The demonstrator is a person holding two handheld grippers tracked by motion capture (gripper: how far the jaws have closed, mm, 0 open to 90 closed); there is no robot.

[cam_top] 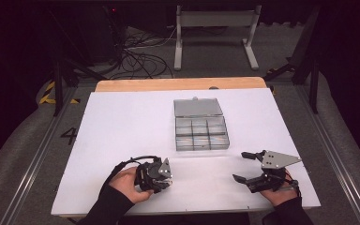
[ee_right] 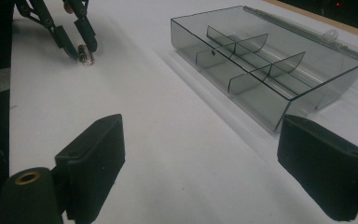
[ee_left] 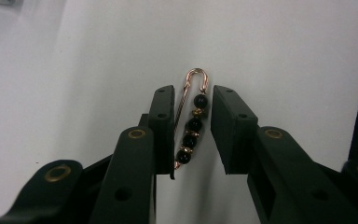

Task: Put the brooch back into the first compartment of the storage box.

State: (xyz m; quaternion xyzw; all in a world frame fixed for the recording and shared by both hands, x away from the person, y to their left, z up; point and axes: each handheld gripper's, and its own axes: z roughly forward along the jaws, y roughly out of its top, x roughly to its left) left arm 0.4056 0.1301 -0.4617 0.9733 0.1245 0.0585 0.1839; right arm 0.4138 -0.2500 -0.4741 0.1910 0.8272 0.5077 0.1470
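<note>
Left fingers (ee_left: 165,130) stand either side of the beaded pin (ee_left: 191,123), not yet pressing: one pad lies against or just beside the pin's wire side, the other pad stays apart from the beads with white table showing between. Right gripper (ee_right: 200,161) has its jaws spread wide, nothing between them, resting near the front right corner of the table in the high view (cam_top: 261,171). Scene, largest first: white table top (cam_top: 122,122); clear compartment box (cam_top: 200,131) lying open toward the middle-back, lid flat behind it, six cells, all apparently empty; left gripper (cam_top: 165,177) at the near left, pointed down at the surface; then the pin itself, copper-coloured wire with dark beads, flat on the table well apart from the box, seen from the right gripper view under the left jaws (ee_right: 85,52). Step in hand, by my reading: pickup of the pin, at the closing stage, grasp not yet made. Next move calls for closing fully across the thin pin without pushing it sideways, pads low enough to catch the wire, then a straight lift. After that, presumably carry to one cell of the box. Risk: pin slips or pivots, being thin and flat.
</note>
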